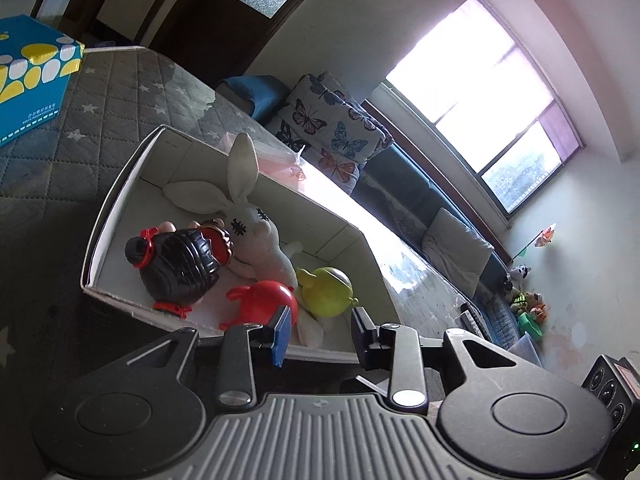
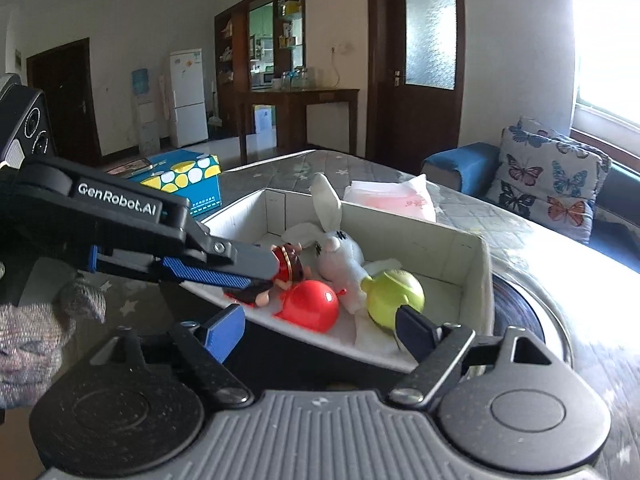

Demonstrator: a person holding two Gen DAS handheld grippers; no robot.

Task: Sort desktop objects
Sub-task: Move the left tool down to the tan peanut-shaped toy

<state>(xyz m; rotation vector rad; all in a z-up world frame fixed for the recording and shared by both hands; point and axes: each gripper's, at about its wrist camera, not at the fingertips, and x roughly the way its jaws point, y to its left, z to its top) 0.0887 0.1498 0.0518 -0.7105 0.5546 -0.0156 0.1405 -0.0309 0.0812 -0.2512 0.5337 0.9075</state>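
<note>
Toys all piled in the white box on the table, both hand-held grippers hanging over it with nothing in them.

Left wrist view: the left hand-held gripper (image 1: 320, 330) has its jaws apart, nothing between them, right over the near edge of the white box (image 1: 120, 184). Inside are a black-haired doll (image 1: 180, 264), a white plush bunny (image 1: 256, 236), a red round toy (image 1: 268, 300) and a yellow-green round toy (image 1: 326, 292), all bunched at the near end. A blue tissue box (image 1: 28, 76) sits well apart on the quilted cover. Right wrist view: the right hand-held gripper (image 2: 320, 332) is spread wide, empty, just short of the red and green toys. The left one reaches in from the left over the doll. A pink packet (image 2: 400, 200) lies behind the box.
</note>
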